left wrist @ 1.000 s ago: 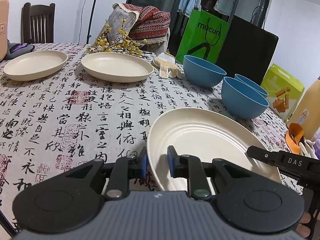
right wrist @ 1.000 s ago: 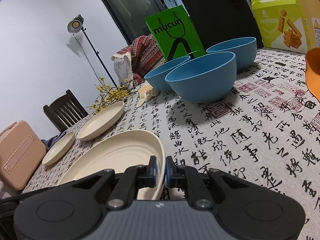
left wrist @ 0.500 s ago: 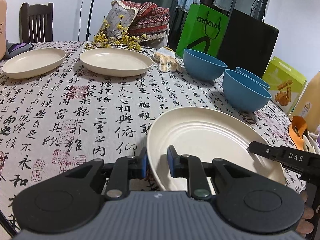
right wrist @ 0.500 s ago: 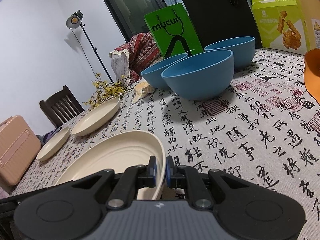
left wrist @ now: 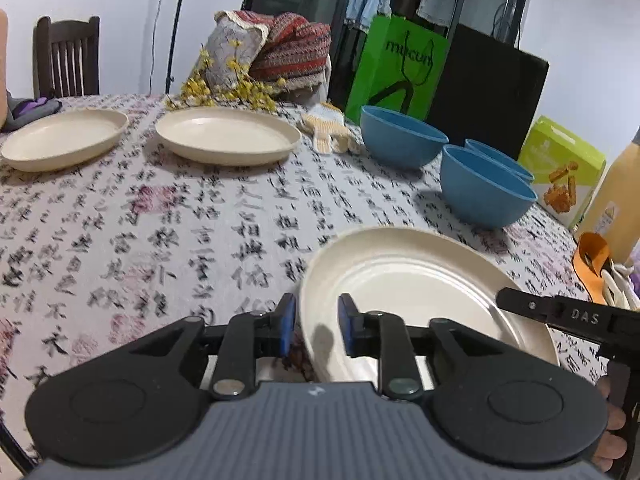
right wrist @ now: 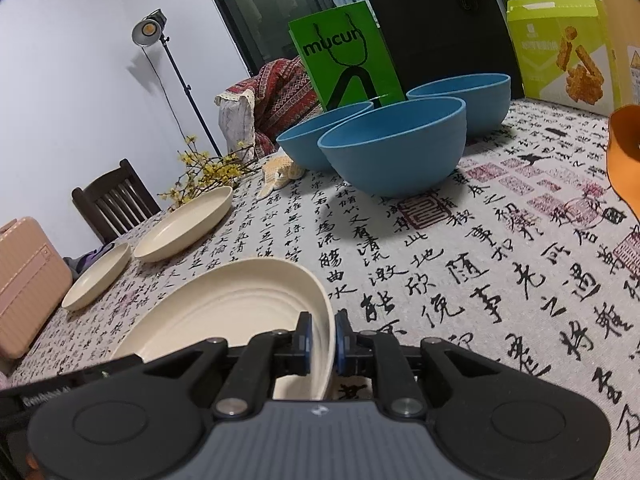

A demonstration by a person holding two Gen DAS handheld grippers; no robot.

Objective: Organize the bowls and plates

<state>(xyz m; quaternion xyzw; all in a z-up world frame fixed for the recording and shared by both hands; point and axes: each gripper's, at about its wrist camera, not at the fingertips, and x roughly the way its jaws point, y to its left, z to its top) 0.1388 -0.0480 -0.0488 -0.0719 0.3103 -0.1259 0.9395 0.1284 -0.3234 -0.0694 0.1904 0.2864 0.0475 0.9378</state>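
A large cream plate (left wrist: 400, 292) lies low over the patterned tablecloth, close in front of both grippers. My left gripper (left wrist: 316, 328) straddles its near left rim. Its jaws are opening, and a gap shows on each side of the rim. My right gripper (right wrist: 322, 338) is shut on the plate's (right wrist: 224, 320) right rim, which stands slightly tilted up. One finger of the right gripper (left wrist: 560, 314) reaches in over the plate's right side. Three blue bowls (left wrist: 484, 188) stand together at the far right. Two more cream plates (left wrist: 228, 140) (left wrist: 64, 142) rest at the far left.
A green bag (left wrist: 400, 64) and a black box (left wrist: 488, 96) stand behind the bowls. A snack box (left wrist: 564, 168), a bottle and an orange object (left wrist: 592, 260) crowd the right edge. Yellow flowers (left wrist: 224, 88), a knitted cloth (left wrist: 328, 128) and a chair (left wrist: 66, 60) are at the back.
My left jaws have spread apart and come off the plate's rim. The right gripper keeps its hold on the rim. Neither hand has shifted.
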